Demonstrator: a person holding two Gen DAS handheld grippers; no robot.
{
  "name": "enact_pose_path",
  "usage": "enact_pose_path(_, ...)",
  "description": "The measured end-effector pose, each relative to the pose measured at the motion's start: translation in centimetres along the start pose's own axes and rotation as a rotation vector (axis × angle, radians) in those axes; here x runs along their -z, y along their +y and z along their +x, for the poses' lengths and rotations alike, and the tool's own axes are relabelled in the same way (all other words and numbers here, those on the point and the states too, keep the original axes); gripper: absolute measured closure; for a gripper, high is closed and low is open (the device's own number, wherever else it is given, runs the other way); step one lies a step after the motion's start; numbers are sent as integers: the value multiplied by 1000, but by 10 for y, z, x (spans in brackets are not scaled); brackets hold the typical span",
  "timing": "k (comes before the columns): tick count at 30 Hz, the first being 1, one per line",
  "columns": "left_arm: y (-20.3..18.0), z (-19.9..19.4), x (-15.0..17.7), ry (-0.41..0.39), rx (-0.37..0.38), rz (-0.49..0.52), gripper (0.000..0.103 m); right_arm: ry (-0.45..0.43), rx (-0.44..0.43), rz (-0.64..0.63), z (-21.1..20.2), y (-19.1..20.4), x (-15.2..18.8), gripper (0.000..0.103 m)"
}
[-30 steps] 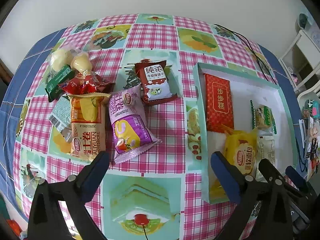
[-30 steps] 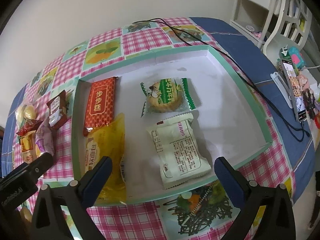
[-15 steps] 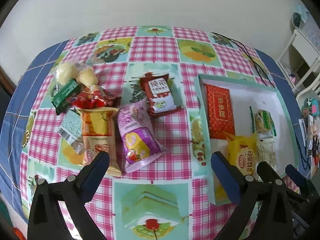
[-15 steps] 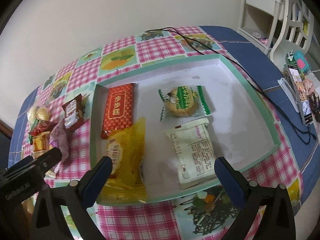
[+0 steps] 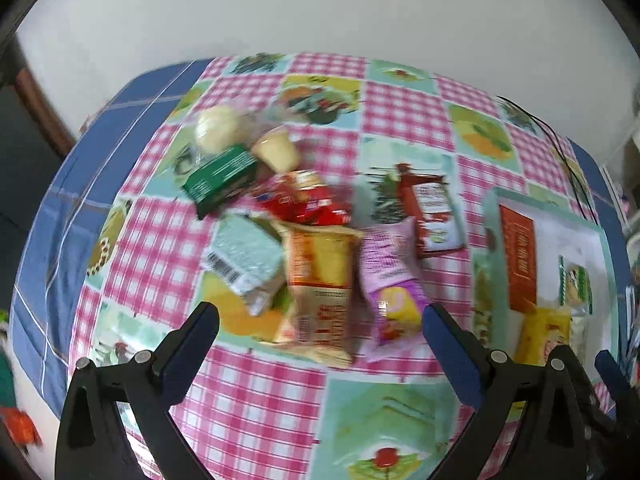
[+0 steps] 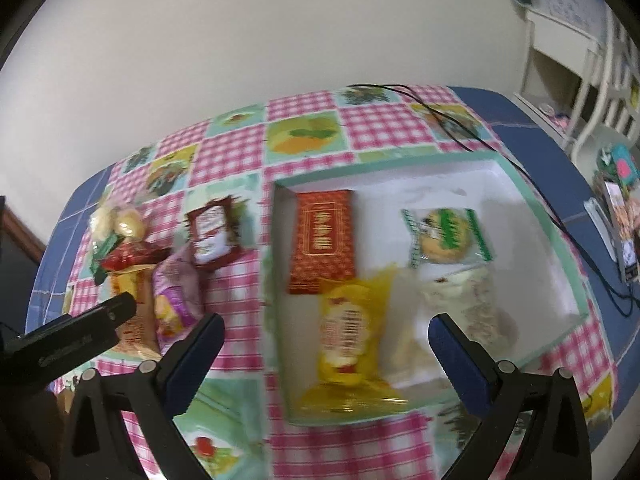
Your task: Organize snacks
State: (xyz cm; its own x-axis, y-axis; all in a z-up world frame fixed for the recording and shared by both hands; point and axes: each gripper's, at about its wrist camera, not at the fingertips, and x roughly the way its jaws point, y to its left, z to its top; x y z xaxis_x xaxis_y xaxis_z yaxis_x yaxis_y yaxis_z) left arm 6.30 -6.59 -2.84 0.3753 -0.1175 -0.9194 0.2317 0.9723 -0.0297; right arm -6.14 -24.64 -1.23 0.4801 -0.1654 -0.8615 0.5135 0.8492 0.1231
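Observation:
Loose snacks lie in a heap on the checked tablecloth: an orange-yellow packet [image 5: 320, 292], a purple packet [image 5: 390, 280], a brown-red packet [image 5: 434, 216], a red packet [image 5: 304, 200], a green packet [image 5: 220, 174] and a pale mint packet [image 5: 244, 256]. My left gripper [image 5: 318, 334] hovers open just short of the orange and purple packets. The teal-rimmed white box [image 6: 560, 248] holds a red packet [image 6: 324, 240], a yellow packet [image 6: 352, 332], a green biscuit packet [image 6: 448, 236] and a white packet [image 6: 472, 308]. My right gripper [image 6: 326, 340] hangs open above the box's near side, holding nothing.
A black cable [image 6: 452, 116] runs over the table's far right and past the box. A white chair and shelf [image 6: 576, 60] stand at the right, with small items [image 6: 620, 208] on the blue cloth edge. The wall is close behind the table.
Both views have drawn back and swung left and now look blurred from motion. The snack heap sits more centrally before my left gripper; the box sits further right in the right view. No snack has moved.

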Motion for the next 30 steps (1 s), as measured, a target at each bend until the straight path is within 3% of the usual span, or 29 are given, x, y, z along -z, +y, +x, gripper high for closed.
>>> enact_pose_path(16, 85, 11, -9, 44, -2, -148, 2, 39, -112, -164, 23, 96, 8, 0)
enact_pose_path(25, 87, 18, -19, 46, 55, -146, 2, 87, -121, -155, 46, 107, 5, 0)
enact_pose_path(30, 85, 31, -26, 71, 44, -122, 2, 114, -113, -163, 59, 111, 3, 0)
